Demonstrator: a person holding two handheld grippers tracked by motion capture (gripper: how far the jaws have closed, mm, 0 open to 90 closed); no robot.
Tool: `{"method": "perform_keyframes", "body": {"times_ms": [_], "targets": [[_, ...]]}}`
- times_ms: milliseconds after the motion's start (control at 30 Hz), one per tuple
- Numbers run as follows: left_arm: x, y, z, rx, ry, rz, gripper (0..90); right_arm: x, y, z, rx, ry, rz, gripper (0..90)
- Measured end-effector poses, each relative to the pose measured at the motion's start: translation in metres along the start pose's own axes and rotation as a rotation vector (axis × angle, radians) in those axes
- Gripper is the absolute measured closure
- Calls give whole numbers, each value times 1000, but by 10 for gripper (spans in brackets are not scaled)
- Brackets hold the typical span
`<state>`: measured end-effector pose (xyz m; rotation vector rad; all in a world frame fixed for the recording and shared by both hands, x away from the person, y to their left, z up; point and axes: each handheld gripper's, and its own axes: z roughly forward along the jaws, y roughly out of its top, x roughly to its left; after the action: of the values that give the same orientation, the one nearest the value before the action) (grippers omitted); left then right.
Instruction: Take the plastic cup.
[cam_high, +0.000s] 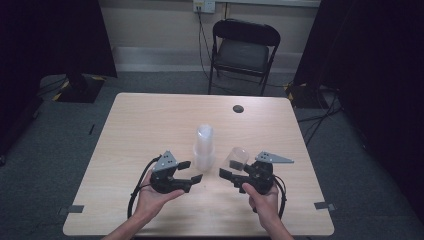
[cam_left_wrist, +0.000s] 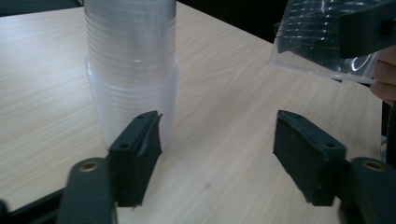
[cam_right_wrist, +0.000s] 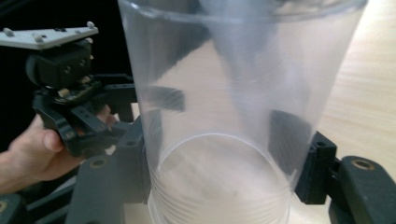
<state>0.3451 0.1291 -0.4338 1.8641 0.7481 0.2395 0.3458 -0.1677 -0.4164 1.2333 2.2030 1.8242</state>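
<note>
While the wooden surface (cam_high: 150, 125) carries little else, a tall stack of clear plastic cups (cam_high: 204, 148) stands upright near its middle, between the two hands and slightly beyond them. A small dark round mark (cam_high: 238, 108) sits near the far edge of the surface, and a black folding chair (cam_high: 242, 52) stands on the grey floor behind it, well apart from the work. The left gripper (cam_high: 192, 171) is held just beside the foot of the stack, its fingers (cam_left_wrist: 135, 156) released and spread wide with only bare wood between them; in the left gripper view the stack rises right behind the left-hand finger, close to it, though I cannot tell whether they touch. The right gripper (cam_high: 226, 174) has its fingers (cam_right_wrist: 315, 170) clenched on a single clear cup (cam_high: 236, 158), gripping it near its base. That cup is lifted off the surface and tilted, its open mouth pointing up and away toward the stack, just to the right of it and apart from it. It is see-through, with fine ridges around the lower wall and a round base, and the other gripper shows dimly through it in the right gripper view.
</note>
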Motion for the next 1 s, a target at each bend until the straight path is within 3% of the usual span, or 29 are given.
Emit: {"method": "perform_keyframes", "body": {"times_ms": [100, 433, 700, 833, 1000], "targets": [[-2, -2, 1, -9, -19, 10, 297, 0, -2, 2, -5, 32, 43, 365], [-15, -6, 5, -69, -11, 86, 482, -1, -6, 7, -18, 121, 165, 366], [-29, -6, 6, -117, 0, 166, 645, 2, -9, 12, -9, 158, 211, 363], [-33, -8, 9, -152, 32, 216, 646, 3, -7, 14, -7, 170, 223, 363], [-34, -11, 12, -179, 22, 244, 670, 4, -6, 16, 0, 188, 253, 365]]}}
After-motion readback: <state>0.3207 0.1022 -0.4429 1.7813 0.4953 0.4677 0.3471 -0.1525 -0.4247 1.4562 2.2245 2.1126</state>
